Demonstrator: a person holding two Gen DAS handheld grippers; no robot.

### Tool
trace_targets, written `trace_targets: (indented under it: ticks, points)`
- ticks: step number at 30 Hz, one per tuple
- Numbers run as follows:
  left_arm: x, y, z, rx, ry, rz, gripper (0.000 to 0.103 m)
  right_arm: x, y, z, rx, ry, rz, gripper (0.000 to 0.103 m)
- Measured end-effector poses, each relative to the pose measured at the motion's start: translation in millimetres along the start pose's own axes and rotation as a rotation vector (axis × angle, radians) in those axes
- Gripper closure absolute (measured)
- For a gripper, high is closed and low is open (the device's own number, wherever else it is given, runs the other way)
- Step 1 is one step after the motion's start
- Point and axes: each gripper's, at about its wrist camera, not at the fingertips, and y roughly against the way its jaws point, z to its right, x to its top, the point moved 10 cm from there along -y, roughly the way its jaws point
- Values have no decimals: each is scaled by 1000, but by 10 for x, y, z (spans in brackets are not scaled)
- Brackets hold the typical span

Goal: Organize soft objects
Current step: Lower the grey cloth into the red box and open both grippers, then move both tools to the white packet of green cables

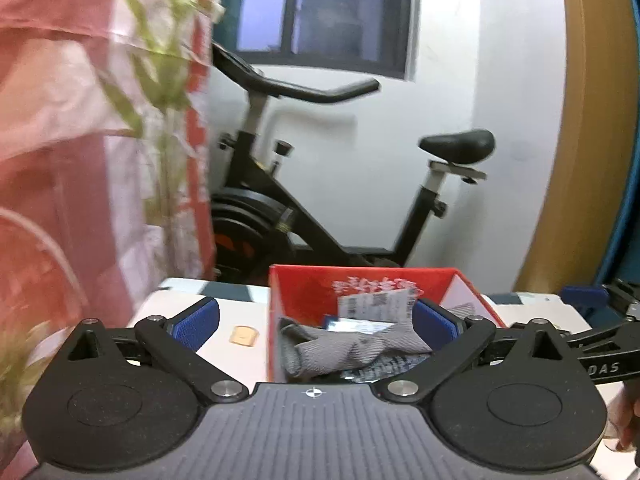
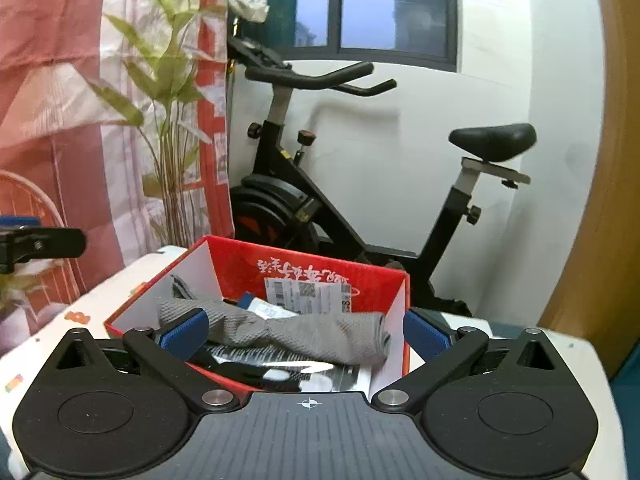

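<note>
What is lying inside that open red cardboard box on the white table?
A rolled grey knitted cloth lies across the red cardboard box, over glossy printed packets. A white label stands behind. Whatever lies beneath is covered.

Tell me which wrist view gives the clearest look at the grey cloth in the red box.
The right wrist view: the grey cloth lies rolled across the red box, nearly its full length visible and in focus. In the left wrist view the grey cloth shows too, but bunched, slightly blurred, and partly hidden behind that gripper's body.
</note>
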Motion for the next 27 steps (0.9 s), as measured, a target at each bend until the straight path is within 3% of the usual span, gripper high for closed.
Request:
trace_targets:
  ticks: [6, 12, 17, 20, 22, 27]
  points:
    - [-238, 175, 31, 56, 4, 21, 0, -412, 53, 81, 8, -65, -56, 0]
    - [-676, -36, 141, -12, 37, -78, 1, -1005, -107, 159, 17, -141, -141, 0]
    - [-1064, -310, 210, -95, 87, -199, 18, -1396, -320, 38, 45, -116, -202, 1]
    - [-1256, -417, 267, -128, 92, -258, 27, -1583, -429, -13, 50, -108, -240, 7]
    - [-1404, -468, 341, -177, 100, -311, 44, -1694, -475, -32, 50, -122, -266, 7]
    - [-1665, -550, 442, -245, 126, -387, 55, -1844, -484, -91, 70, -149, -266, 7]
